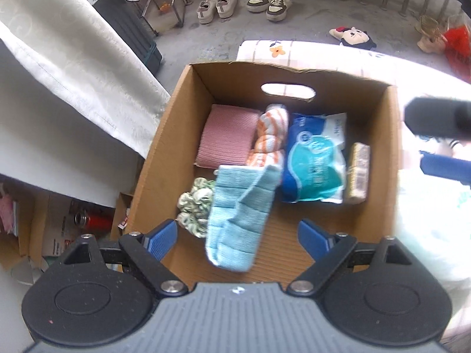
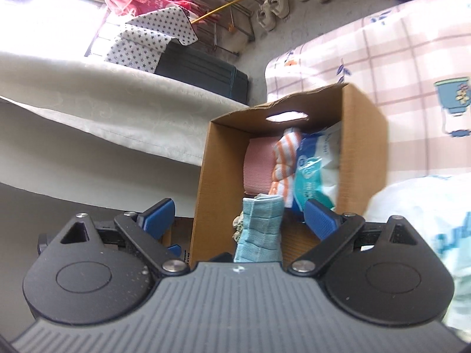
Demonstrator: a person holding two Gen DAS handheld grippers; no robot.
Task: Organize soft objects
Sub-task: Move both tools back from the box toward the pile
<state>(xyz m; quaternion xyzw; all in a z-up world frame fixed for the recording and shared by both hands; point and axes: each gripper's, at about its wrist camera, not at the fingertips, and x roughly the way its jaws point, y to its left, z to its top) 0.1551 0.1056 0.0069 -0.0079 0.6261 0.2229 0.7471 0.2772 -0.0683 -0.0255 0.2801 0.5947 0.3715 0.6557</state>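
Both tongs hang spread and empty above the cardboard box [image 1: 164, 135].

The left gripper [image 1: 238, 239] and right gripper [image 2: 241, 220] grip nothing. The light blue knitted cloth [image 1: 238, 217] lies inside the box, partly over a green scrunchie [image 1: 192, 206], near a pink folded cloth [image 1: 226, 138], an orange-striped cloth [image 1: 269, 135] and a blue tissue pack [image 1: 315, 158].

Brown cardboard box [image 1: 164, 158] containing a plain pink folded cloth [image 1: 226, 138], an orange-and-white striped cloth [image 1: 269, 135], a blue, teal and white packet [image 1: 315, 158], a light blue ribbed cloth [image 1: 238, 220] and a green-and-white patterned scrunchie [image 1: 194, 206]. Bed sheet [image 2: 412, 58]: pink-and-white check.
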